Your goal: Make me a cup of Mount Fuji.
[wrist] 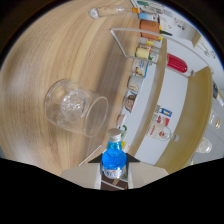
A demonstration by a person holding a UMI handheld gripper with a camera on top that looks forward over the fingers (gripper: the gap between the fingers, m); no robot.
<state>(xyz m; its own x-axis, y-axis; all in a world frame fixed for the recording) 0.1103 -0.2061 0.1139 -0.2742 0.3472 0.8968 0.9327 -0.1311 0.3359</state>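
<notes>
A small bottle of blue liquid [114, 159] with a silver cap sits between my fingers, and my gripper [114, 169] is shut on its lower body. Its cap points toward a clear glass tumbler [75, 107] holding ice, which stands on the wooden counter [45, 55] just ahead of the fingers. The whole view is rolled to one side, so the bottle and gripper are tilted relative to the counter. The bottle's cap is a short gap from the tumbler's rim. The bottle's base is hidden behind the fingers.
A row of bottles and cans [142, 52] lines the back of the counter beyond the tumbler. Behind them on a white shelf are a red object [176, 64] and a clear bottle with a red label [161, 129]. Another clear vessel [102, 11] stands farther along the counter.
</notes>
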